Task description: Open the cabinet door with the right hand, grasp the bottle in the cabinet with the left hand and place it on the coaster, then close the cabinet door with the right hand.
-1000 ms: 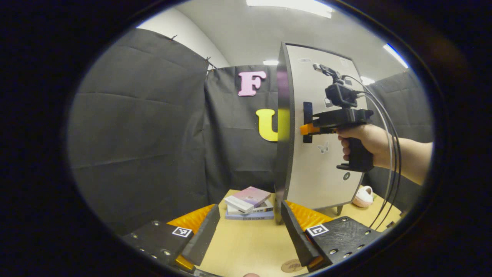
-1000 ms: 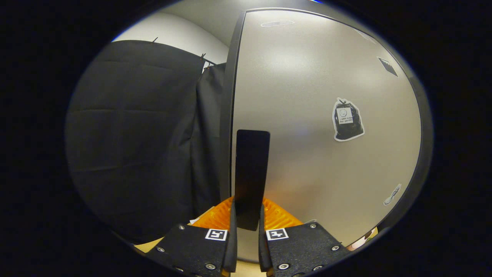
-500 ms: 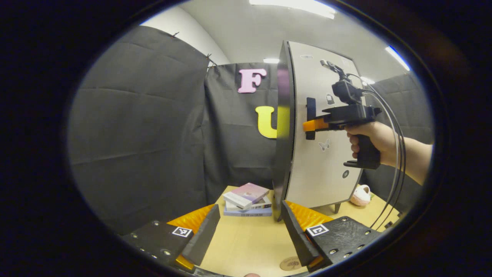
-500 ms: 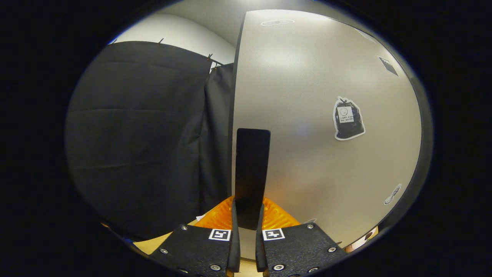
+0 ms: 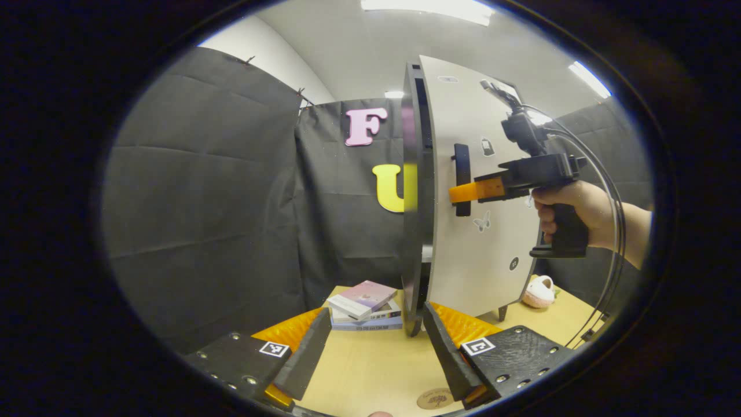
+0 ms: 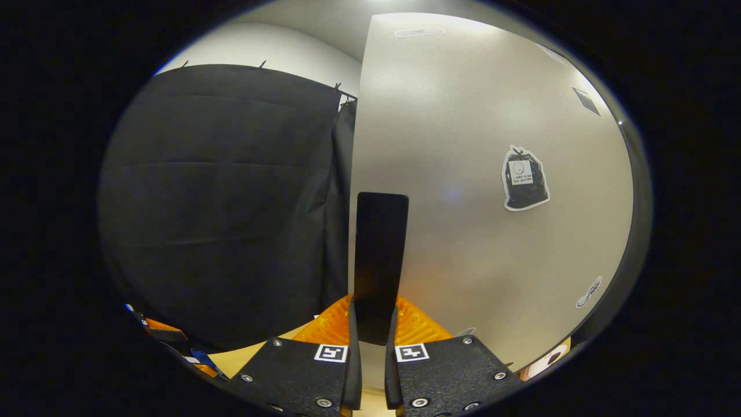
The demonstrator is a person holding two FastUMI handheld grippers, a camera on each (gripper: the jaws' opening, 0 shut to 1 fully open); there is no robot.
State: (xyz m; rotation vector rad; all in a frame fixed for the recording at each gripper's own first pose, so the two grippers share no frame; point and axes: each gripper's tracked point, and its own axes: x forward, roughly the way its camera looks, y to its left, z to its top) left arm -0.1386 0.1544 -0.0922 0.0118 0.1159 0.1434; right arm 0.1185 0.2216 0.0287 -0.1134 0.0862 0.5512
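Note:
In the left gripper view the grey cabinet door stands ajar, with a narrow gap along its left edge beside the dark cabinet frame. A hand holds my right gripper, which is shut on the door's black vertical handle. In the right gripper view the same handle sits clamped between my right gripper's fingers, against the door. My left gripper hangs open and low over the table, holding nothing. A round wooden coaster lies by its right finger. The door hides the cabinet's inside.
A stack of books lies on the wooden table just left of the cabinet's foot. A small pink and white object sits on the table right of the cabinet. Black cloth walls close in the left and back.
The right gripper has pulled the handle and the door has swung out from shut to slightly ajar. The left gripper stays open and has barely moved.

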